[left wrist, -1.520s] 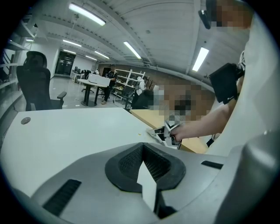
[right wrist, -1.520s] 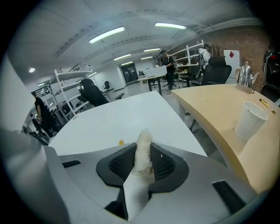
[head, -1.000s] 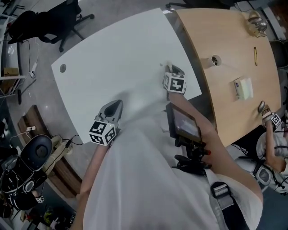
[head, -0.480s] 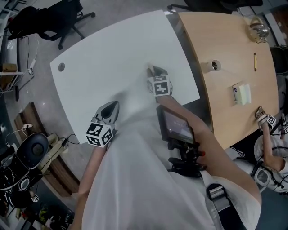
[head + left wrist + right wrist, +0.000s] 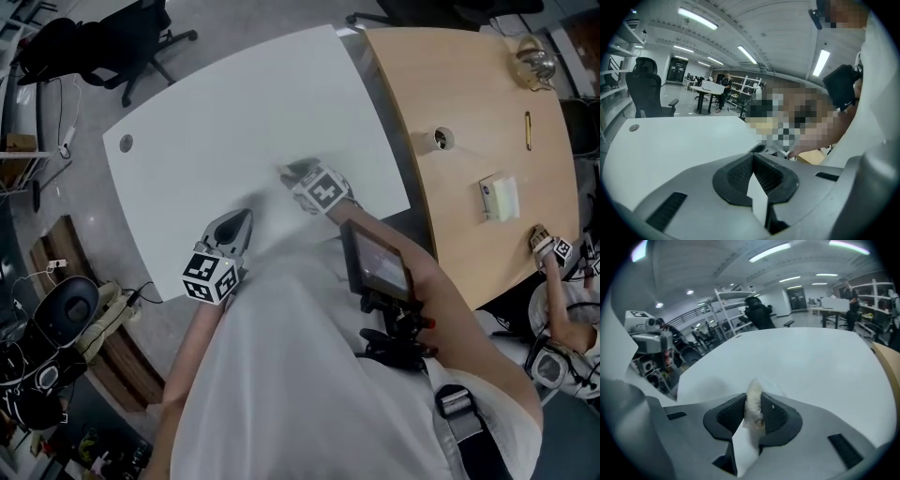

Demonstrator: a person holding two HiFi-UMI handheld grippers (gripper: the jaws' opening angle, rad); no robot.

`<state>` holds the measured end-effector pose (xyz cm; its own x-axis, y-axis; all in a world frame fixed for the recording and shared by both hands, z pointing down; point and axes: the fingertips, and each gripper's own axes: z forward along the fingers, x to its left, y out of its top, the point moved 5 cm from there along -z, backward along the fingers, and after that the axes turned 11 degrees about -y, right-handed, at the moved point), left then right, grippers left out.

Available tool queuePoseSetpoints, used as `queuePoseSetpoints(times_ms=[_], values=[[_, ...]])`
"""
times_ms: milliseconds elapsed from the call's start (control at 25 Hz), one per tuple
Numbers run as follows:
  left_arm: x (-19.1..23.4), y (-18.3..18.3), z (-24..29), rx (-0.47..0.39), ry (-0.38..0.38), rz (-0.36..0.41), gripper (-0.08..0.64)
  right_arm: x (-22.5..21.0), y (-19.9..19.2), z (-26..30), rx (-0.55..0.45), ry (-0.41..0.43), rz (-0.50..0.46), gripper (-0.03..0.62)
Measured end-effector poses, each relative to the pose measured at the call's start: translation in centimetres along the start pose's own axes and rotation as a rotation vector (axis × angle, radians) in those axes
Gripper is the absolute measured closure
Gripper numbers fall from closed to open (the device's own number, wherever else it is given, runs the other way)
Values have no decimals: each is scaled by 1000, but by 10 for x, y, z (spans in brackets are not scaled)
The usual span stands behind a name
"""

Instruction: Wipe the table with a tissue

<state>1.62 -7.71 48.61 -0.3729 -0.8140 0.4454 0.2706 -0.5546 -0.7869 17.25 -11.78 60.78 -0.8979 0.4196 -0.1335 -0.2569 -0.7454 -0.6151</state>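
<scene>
A white table [image 5: 225, 122] fills the middle of the head view. My right gripper [image 5: 292, 172] is shut on a crumpled white tissue [image 5: 753, 404], which is pinched between its dark pads and presses on the tabletop [image 5: 811, 362] near the near edge. In the head view the tissue [image 5: 284, 172] shows only as a pale blur at the jaw tips. My left gripper [image 5: 234, 225] sits at the table's near-left edge, its jaws closed with nothing between them [image 5: 752, 171].
A wooden table [image 5: 469, 122] adjoins on the right, carrying a tape roll [image 5: 437, 140], a small box [image 5: 500, 197], a pen [image 5: 528, 131] and a glass item [image 5: 534, 64]. A black office chair [image 5: 103, 42] stands beyond the far-left corner. Another person's gripper [image 5: 548, 246] is at far right.
My right gripper has slid leftward across the white table with the tissue, from near the right edge toward the middle. The left gripper has stayed in place.
</scene>
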Motion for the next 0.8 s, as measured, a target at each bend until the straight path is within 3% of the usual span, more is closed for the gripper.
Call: queuePoseSetpoints(times_ms=[160,280,360,480,640,800], values=[[-10,5,12,-5,10,3,556,25,-16,-9,16,206,-128,495],[-13,7,17,-13,32,-4,555,12,-5,-28,-119,254,-41,495],[-15,6,20,-18,48,-12,555,-14,5,-44,-214,220,61,495],[-17,2,22,-32,78,-30,555,-63,8,-64,-270,121,168,495],[-22,-5,21,-52,121,-60,556,-103,-2,-78,-269,48,206,495],[-29,-11,21,-62,143,-81,555,-113,-12,-84,-254,13,201,495]])
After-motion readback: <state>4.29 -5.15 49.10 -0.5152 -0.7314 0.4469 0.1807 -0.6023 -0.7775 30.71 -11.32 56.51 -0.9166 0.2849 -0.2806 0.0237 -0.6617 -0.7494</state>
